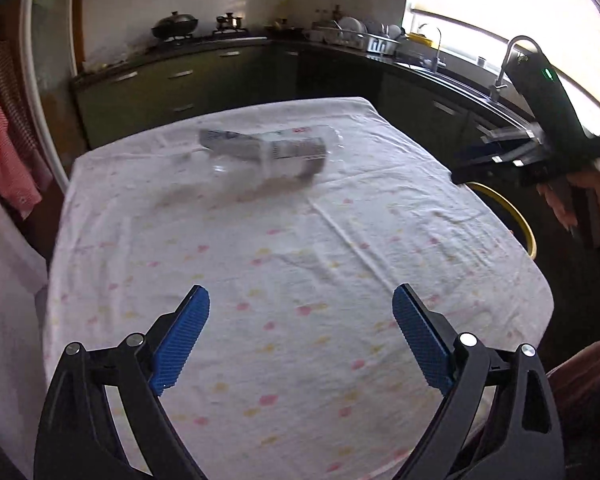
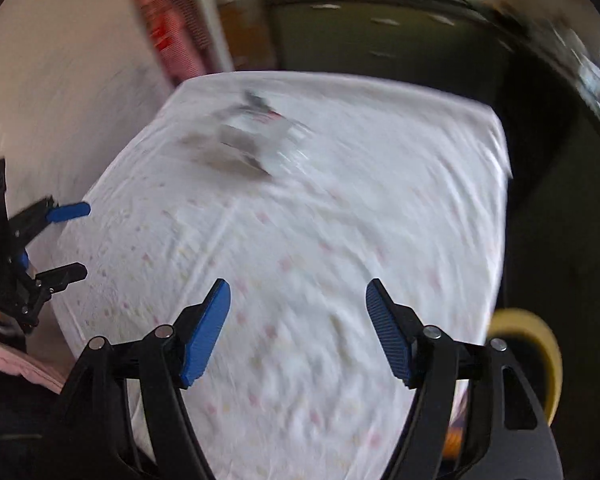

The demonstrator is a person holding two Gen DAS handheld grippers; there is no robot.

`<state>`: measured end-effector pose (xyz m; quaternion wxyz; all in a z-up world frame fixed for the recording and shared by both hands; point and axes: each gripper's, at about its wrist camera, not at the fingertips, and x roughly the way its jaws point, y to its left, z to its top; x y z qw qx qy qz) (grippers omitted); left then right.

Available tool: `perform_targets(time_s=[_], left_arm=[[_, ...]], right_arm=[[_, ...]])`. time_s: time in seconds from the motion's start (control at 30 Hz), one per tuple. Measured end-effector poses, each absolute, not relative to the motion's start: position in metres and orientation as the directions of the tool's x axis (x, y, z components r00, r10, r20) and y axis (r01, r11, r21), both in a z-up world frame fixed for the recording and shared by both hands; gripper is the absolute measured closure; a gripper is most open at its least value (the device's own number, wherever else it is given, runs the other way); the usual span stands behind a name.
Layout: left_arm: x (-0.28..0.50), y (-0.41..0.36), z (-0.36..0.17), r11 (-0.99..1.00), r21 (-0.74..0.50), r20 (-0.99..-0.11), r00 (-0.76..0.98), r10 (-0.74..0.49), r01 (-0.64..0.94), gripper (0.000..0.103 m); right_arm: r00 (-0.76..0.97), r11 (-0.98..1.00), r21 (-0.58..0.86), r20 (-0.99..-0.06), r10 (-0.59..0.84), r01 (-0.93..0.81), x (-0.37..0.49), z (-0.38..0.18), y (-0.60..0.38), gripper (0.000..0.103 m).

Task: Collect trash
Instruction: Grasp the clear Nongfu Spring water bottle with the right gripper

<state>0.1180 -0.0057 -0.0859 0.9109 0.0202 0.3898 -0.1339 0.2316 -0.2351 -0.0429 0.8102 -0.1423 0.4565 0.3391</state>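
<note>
On the white tablecloth (image 1: pixel 300 264), a blurred clear plastic bottle (image 1: pixel 268 152), well beyond both spread, empty grippers: left gripper (image 1: pixel 301 300), right gripper (image 2: pixel 298 292).

Motion-blurred plastic bottle (image 1: pixel 266 152), label unreadable

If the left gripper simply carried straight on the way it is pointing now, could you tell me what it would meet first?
Most likely the clear plastic bottle lying on its side on the tablecloth. The left gripper is open, nothing lies between its fingers and the bottle, though it may graze the cloth first; depth is unclear.
</note>
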Motion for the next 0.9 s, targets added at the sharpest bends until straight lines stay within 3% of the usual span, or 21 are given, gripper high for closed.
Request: perform_targets(time_s=[0.07,0.2,0.43,0.9], left_arm=[[0.118,-0.001,-0.085,0.965,-0.058,-0.712,0.667,-0.219,0.254,0.011],[0.118,0.01,-0.085,0.967,-0.055,-0.708,0.673,-0.213,0.248,0.011],[0.126,0.021,-0.084,0.971,-0.059,-0.706,0.678,-0.204,0.232,0.011],[0.167,0.048,-0.105,0.978,-0.114,-0.748,0.633,-0.202,0.177,0.011]], right_arm=[[0.347,0.652,0.011,-0.839,0.418,-0.758,0.238,-0.036,-0.21,0.027],[0.291,0.444,-0.105,-0.88,0.376,-0.89,0.261,-0.028,-0.162,0.026],[0.097,0.244,-0.041,-0.97,0.222,-0.969,0.327,-0.038,-0.103,0.026],[-0.109,0.124,0.123,-0.988,0.112,-0.985,0.378,-0.081,-0.066,0.026]])
